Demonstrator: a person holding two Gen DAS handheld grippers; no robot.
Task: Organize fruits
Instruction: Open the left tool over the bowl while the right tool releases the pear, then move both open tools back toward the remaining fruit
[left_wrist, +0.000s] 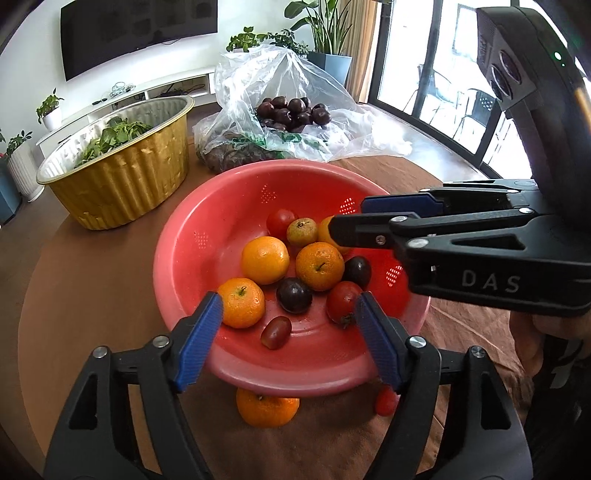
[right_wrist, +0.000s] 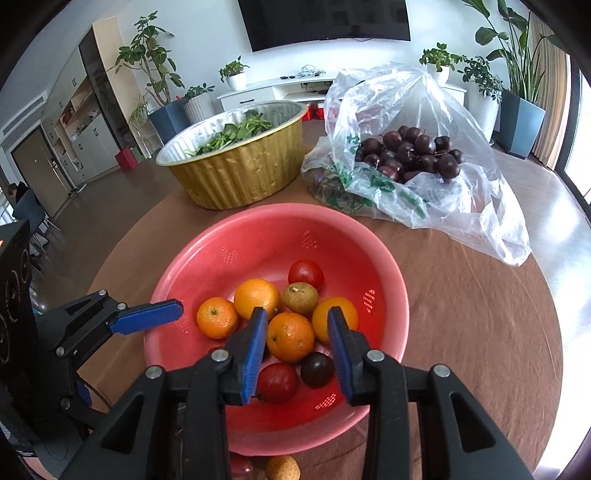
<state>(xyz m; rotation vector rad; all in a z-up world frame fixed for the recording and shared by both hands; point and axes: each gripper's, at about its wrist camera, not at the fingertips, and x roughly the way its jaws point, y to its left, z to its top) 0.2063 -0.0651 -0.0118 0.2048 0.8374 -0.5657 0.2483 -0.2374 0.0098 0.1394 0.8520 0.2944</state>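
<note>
Tongs-view on left alone shows grape tomato (left_wrist: 276, 332).

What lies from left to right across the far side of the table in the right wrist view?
Gold foil pan of leafy greens → clear plastic bag holding dark cherries.

Gold foil tub (right_wrist: 243, 177) holding leafy greens (right_wrist: 236, 134), far left on brown bench (right_wrist: 480, 332); wall-mounted dark screen (right_wrist: 328, 22); white low cabinet (right_wrist: 280, 90); potted plants (right_wrist: 517, 74) by window
</note>
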